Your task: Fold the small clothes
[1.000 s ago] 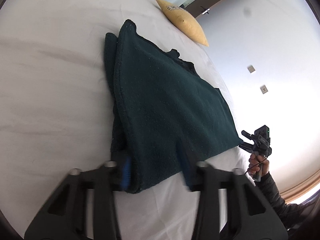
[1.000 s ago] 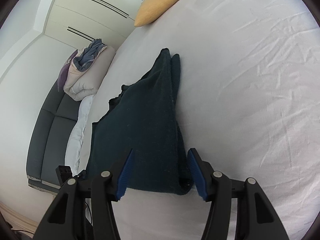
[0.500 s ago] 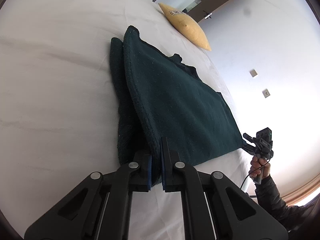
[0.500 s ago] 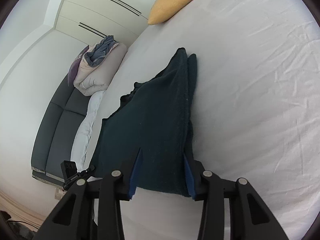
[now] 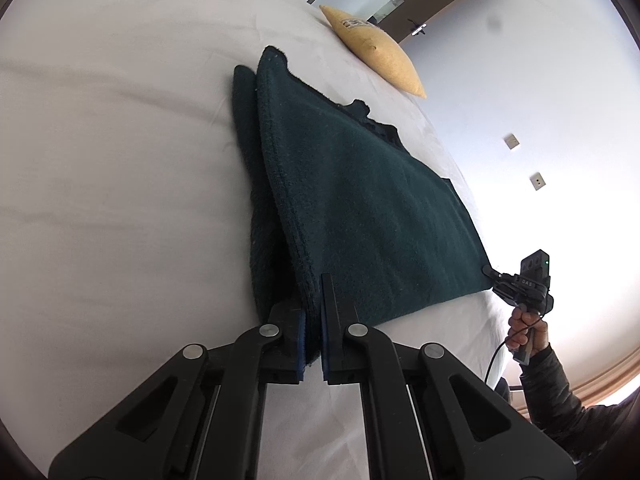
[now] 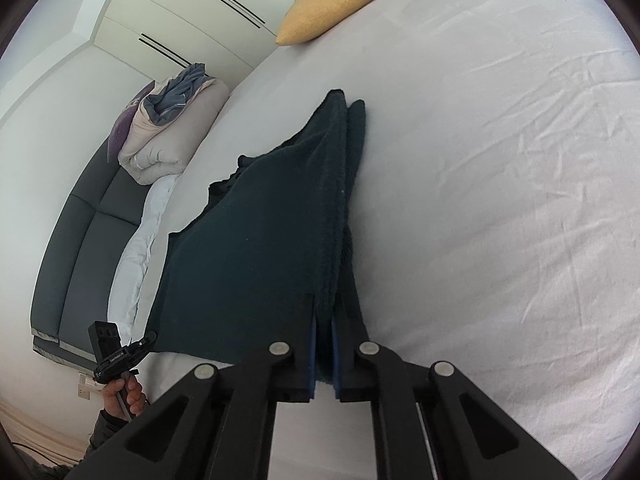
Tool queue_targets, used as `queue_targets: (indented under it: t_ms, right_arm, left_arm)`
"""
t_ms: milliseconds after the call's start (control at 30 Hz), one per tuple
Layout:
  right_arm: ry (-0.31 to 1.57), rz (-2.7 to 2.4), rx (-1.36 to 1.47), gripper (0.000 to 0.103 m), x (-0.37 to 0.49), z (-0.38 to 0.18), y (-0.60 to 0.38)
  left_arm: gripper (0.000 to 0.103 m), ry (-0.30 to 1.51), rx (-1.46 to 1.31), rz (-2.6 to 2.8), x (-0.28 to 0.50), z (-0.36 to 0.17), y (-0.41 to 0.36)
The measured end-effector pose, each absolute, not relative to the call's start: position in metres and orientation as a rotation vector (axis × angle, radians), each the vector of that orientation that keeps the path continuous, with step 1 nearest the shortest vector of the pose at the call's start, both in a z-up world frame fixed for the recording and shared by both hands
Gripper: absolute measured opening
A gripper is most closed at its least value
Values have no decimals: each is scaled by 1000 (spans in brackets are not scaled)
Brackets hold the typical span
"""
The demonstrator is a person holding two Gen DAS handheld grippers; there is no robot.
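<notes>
Fold in progress: left gripper (image 5: 313, 312) and right gripper (image 6: 323, 332) each clamp a near corner of the dark green garment (image 5: 360, 208) on the bed (image 5: 120, 160), ready to carry that edge far.

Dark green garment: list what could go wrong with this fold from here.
1. The left gripper and right gripper each pinch only the near hem of the dark green garment, so a corner could slip out when lifted.
2. Its layers are already offset at the far end, so carrying it over may leave uneven edges.
3. Dragging could rumple the white sheet.
</notes>
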State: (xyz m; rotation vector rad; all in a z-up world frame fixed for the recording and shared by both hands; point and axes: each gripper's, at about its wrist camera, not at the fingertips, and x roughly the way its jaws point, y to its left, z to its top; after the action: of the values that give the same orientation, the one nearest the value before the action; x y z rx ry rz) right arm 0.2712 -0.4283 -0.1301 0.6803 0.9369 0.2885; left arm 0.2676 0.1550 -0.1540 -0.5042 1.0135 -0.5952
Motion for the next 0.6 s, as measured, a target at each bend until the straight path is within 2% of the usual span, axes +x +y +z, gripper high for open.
queue_targets:
  t_ms: [300,367,400,433,467,600]
  right_arm:
    - [950,302,727,7,270,-146,-441]
    - [970,299,753,13,268,-143,-446]
    - [969,286,749,20,264,-138,-449]
    - [957,254,731,32,260,-131,-452]
    - [936,216,710,39,255,-123,-456]
    - [863,185,653,40,263,-86,-451]
  left_arm:
    - [5,1060,-583,-581,276,-173,168]
    - [5,1062,-604,-594,277,-173,171]
    - [6,1061,-604,-594,275,-171,173]
    - [6,1056,-595,-589,271,-168,176]
    - [6,1049,-579,-579,268,-162,180]
    - [7,1011,-468,-410,265,-130,194]
